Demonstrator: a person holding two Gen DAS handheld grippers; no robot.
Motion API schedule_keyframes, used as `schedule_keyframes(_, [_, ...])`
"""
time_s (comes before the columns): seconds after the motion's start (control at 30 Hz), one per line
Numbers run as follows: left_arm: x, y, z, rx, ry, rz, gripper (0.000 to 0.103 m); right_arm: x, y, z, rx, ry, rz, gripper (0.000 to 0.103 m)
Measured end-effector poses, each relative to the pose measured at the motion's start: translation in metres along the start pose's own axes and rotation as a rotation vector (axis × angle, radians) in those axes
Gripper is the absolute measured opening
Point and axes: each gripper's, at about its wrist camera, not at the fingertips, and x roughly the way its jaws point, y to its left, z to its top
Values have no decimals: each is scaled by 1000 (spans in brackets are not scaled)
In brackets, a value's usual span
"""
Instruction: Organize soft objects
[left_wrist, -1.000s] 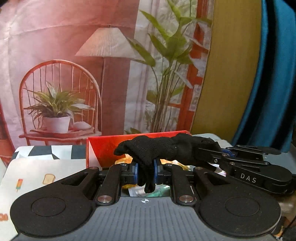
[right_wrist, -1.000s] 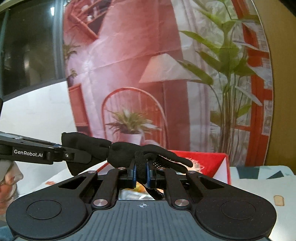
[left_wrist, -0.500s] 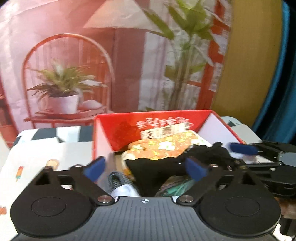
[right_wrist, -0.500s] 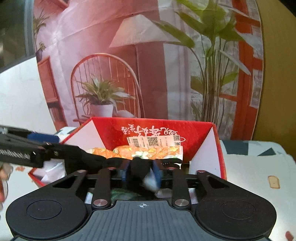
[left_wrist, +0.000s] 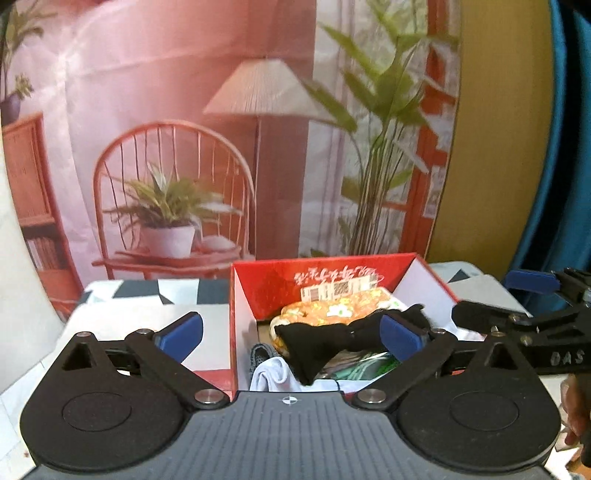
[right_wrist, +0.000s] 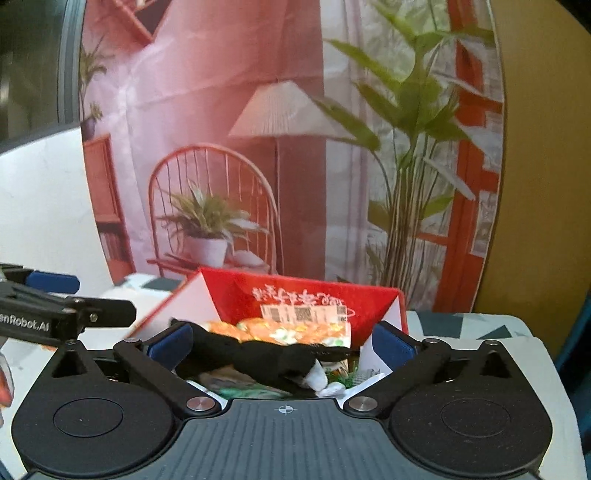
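Observation:
A black glove (left_wrist: 317, 341) lies on top of the soft things in the red box (left_wrist: 258, 288), free of both grippers. It also shows in the right wrist view (right_wrist: 266, 358), inside the red box (right_wrist: 295, 295). My left gripper (left_wrist: 291, 334) is open, its blue pads wide apart just in front of the box. My right gripper (right_wrist: 280, 345) is open too, at the box's near side; it shows at the right of the left wrist view (left_wrist: 532, 295). Under the glove lie an orange floral cloth (left_wrist: 332, 310), a white sock (left_wrist: 275, 374) and a grey piece (left_wrist: 260, 350).
The box stands on a table with a patterned cloth (left_wrist: 147, 295). A printed backdrop with a chair, lamp and plants (left_wrist: 221, 166) hangs behind. A blue curtain (left_wrist: 561, 147) is at the right. The left gripper shows at the left of the right wrist view (right_wrist: 55, 299).
Both grippers held the black glove in the air one second ago. They lowered it into the red box, opened and drew back a little. The glove now lies in the box.

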Motion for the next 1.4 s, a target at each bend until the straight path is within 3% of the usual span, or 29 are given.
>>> schedule_keyframes(0.33, [-106, -12, 17, 41, -114, 94, 103, -90, 16, 35, 43, -83, -48, 103])
schedule_keyframes(0.63, [-174, -3, 21, -61, -177, 88, 103, -165, 23, 47, 47, -131, -84, 103])
schedule_keyframes(0.87, [-191, -13, 22, -25, -196, 122, 103, -190, 27, 44, 45, -126, -94, 103])
schedule_keyframes(1.4, [-192, -18, 17, -5, -180, 122, 103, -195, 32, 45, 28, -120, -115, 103])
